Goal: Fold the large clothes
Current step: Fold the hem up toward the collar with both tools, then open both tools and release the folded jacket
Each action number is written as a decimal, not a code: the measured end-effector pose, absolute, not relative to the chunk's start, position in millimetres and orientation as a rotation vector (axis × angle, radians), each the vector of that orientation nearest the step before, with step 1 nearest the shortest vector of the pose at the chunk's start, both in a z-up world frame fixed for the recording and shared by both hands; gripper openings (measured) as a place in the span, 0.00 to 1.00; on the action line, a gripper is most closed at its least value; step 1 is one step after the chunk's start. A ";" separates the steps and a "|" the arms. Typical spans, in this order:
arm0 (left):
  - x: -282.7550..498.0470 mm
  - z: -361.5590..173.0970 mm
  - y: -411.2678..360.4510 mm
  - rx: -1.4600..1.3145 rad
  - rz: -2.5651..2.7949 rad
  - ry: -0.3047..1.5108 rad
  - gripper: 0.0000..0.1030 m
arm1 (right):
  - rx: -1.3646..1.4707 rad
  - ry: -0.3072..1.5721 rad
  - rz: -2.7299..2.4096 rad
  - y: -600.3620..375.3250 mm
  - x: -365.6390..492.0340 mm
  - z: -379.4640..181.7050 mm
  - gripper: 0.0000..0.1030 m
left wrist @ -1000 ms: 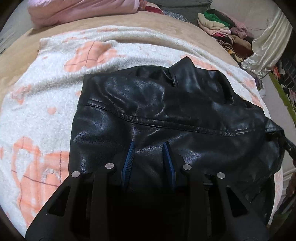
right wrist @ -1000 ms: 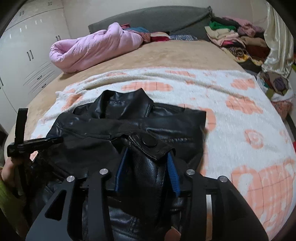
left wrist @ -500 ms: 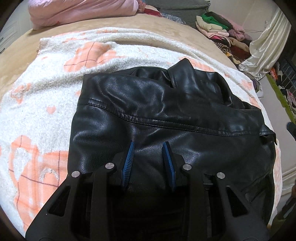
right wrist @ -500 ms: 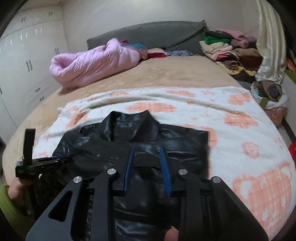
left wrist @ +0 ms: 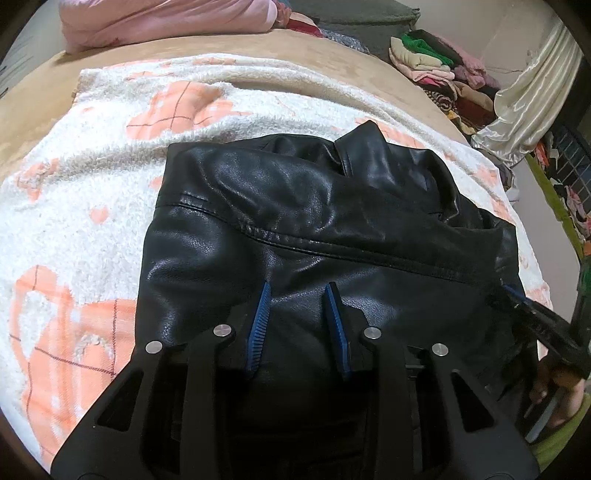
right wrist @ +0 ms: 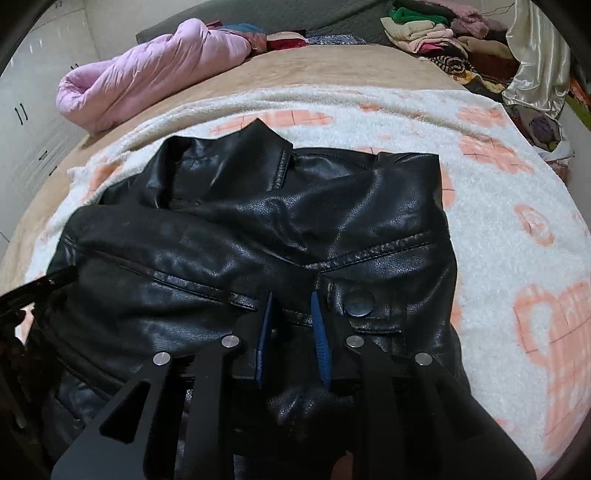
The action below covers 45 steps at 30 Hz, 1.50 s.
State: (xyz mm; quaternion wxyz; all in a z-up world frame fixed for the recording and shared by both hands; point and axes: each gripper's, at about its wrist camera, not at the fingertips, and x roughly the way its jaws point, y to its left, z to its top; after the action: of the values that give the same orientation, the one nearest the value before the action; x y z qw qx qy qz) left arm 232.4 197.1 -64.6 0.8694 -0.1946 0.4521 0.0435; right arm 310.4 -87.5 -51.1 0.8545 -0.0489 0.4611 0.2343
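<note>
A black leather jacket (left wrist: 295, 206) (right wrist: 258, 229) lies folded on a white blanket with orange patterns (left wrist: 92, 221) (right wrist: 498, 221), collar away from me. My left gripper (left wrist: 298, 288) sits at its near left part, blue pads pressed on a hump of leather. My right gripper (right wrist: 291, 297) is low over the near edge, beside a cuff with a round snap (right wrist: 357, 308). Its jaws are closing, with a fold of the hem pinched between the pads. Each gripper shows at the edge of the other's view: the right gripper (left wrist: 532, 321) and the left gripper (right wrist: 33, 291).
The blanket covers a tan bed (right wrist: 332, 66). A pink quilt (right wrist: 147, 74) lies at the far left, and a pile of folded clothes (right wrist: 424, 33) and cream satin cloth (right wrist: 535, 55) at the far right. White wardrobe doors (right wrist: 33, 110) stand left. A hand with a green sleeve (left wrist: 557, 391) shows.
My right gripper let go of the snap cuff, rose, then came down onto the jacket's near edge with narrower jaws. The cuff now lies flat. My left gripper stayed put.
</note>
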 end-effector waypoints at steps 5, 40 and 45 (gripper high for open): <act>222.6 -47.5 202.0 -0.430 0.070 0.903 0.23 | -0.087 0.884 0.528 -93.4 291.2 -20.0 0.32; 170.0 -44.2 134.9 -0.248 -0.001 0.924 0.46 | -0.146 0.841 0.593 -97.3 212.5 -9.8 0.80; 165.7 -32.5 128.1 -0.241 -0.013 0.907 0.66 | -0.123 0.823 0.574 -104.8 208.3 -3.3 0.87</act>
State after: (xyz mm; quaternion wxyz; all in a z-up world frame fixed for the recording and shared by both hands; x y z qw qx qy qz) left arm 165.7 128.1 -32.5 0.8919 -0.1161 0.4371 -0.0065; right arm 208.3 -104.8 -3.3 0.8750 -0.0587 0.3941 0.2751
